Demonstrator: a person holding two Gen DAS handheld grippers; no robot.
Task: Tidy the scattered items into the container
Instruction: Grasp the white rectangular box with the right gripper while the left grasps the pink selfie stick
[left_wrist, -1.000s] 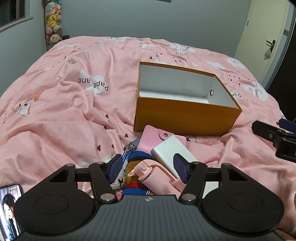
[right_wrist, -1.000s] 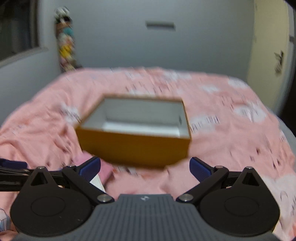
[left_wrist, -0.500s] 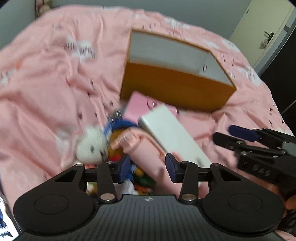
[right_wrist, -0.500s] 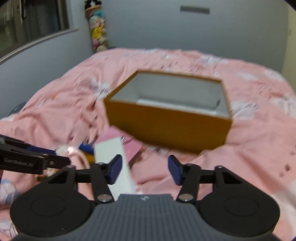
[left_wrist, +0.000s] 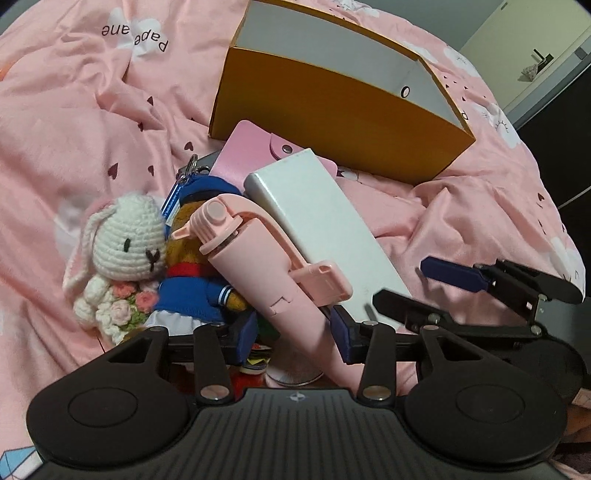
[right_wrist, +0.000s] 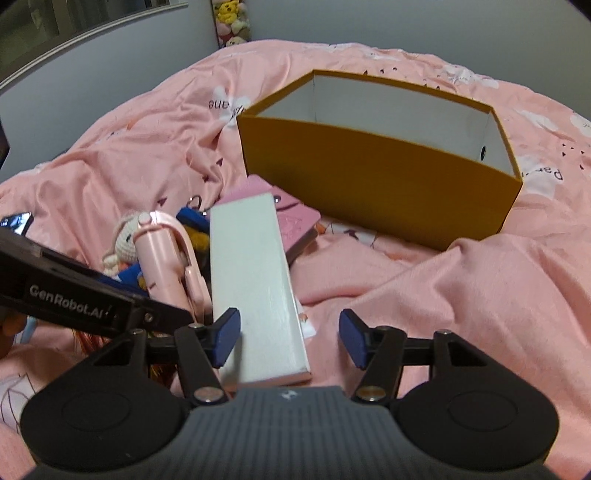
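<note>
Two grippers, both open — left gripper (left_wrist: 293, 338) straddling the pink bottle (left_wrist: 258, 266), right gripper (right_wrist: 289, 338) around the white box (right_wrist: 255, 273) — before the orange container (right_wrist: 376, 184)

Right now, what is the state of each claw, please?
Left claw: open around the pink bottle, not yet closed on it.
Right claw: open over the white box, holding nothing.
</note>
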